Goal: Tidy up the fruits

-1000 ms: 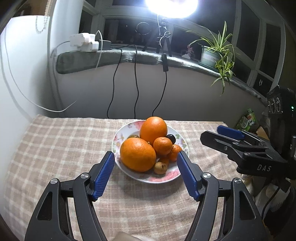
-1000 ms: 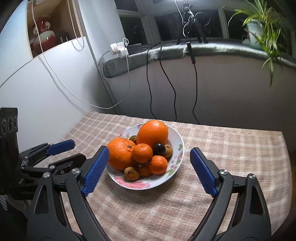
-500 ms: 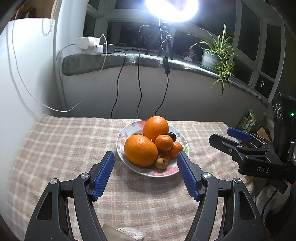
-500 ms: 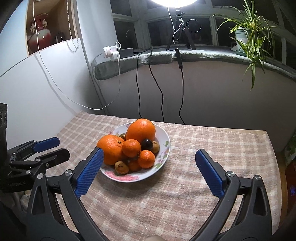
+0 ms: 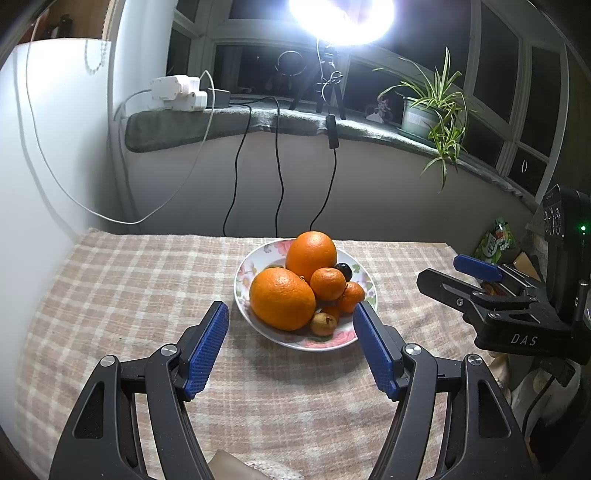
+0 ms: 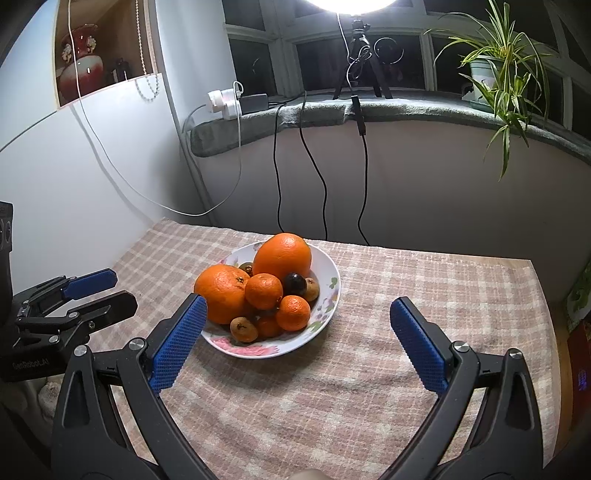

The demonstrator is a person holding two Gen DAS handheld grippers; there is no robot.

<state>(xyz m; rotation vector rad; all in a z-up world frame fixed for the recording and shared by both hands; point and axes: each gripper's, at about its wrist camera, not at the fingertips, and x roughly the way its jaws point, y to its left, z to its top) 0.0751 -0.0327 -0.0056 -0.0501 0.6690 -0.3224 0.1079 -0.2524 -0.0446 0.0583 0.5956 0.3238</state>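
Note:
A floral plate [image 5: 354, 334] [image 6: 327, 295] on the checked tablecloth holds two big oranges [image 5: 282, 298] [image 6: 287, 256], several small mandarins [image 5: 327, 283] [image 6: 263, 290], brown fruits [image 5: 323, 324] [image 6: 243, 329] and a dark plum [image 6: 294, 283]. My left gripper [image 5: 291, 314] hovers just in front of the plate, open, nothing between its blue pads. My right gripper [image 6: 295, 310] stands wide open short of the plate, also empty. Each gripper shows in the other's view: the right one [image 5: 476, 269] at the right edge, the left one [image 6: 90, 282] at the left edge.
The checked tablecloth [image 5: 129, 280] covers the table up to the wall. Black cables [image 5: 279, 177] hang from the padded sill, where a power strip [image 5: 179, 92] and a potted plant [image 5: 424, 110] stand. A bright lamp [image 5: 340, 14] glares above.
Both grippers have drawn back and tilted up, so the plate looks smaller and sits higher in each view. The right gripper's pads have spread a little wider.

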